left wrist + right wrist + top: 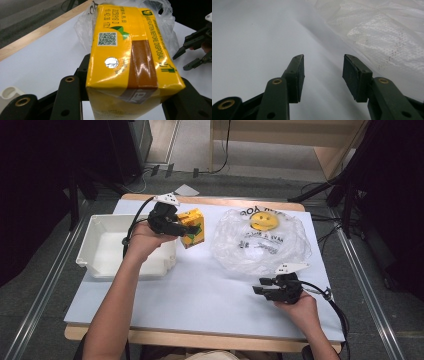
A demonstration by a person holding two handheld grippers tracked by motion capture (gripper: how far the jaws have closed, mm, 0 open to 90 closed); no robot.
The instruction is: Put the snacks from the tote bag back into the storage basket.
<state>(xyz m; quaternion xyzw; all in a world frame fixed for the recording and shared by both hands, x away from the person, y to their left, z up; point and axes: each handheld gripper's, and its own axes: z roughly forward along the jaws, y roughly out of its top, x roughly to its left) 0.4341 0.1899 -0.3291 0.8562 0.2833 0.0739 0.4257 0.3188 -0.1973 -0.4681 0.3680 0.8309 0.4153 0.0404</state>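
As we list from the left: white plastic bin (102, 251), rigid, empty — our left claw (186, 226) clamps the glossy yellow drink carton (193, 227) just beside its rim, delivery seemingly pending; crinkled clear bag (260, 245); our right claw (262, 285) gapes idle over the table (200, 295).

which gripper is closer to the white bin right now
Left. The left gripper, clamped on the yellow carton, is beside the white bin; the right gripper sits across the table, open.
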